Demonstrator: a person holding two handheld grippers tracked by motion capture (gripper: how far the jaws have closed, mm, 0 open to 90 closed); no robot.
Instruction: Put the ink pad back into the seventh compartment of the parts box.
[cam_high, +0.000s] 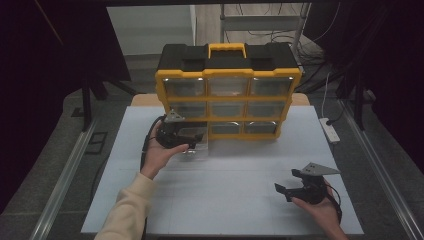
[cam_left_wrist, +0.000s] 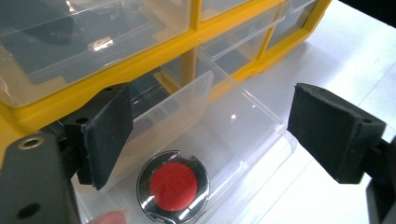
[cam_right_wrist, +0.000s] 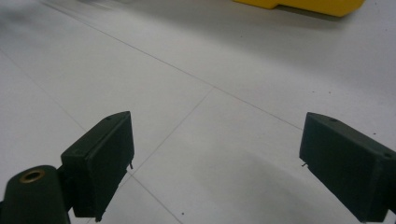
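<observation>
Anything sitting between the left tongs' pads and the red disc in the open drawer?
No. In the left gripper view the left tongs stand open above the clear drawer; the red disc lies on its floor, nothing between.

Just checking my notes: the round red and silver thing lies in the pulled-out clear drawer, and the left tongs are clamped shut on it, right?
Not quite. The round red and silver thing does lie in the pulled-out clear drawer, but the left tongs are open above it, pads apart and not touching it, as the left gripper view shows.
</observation>
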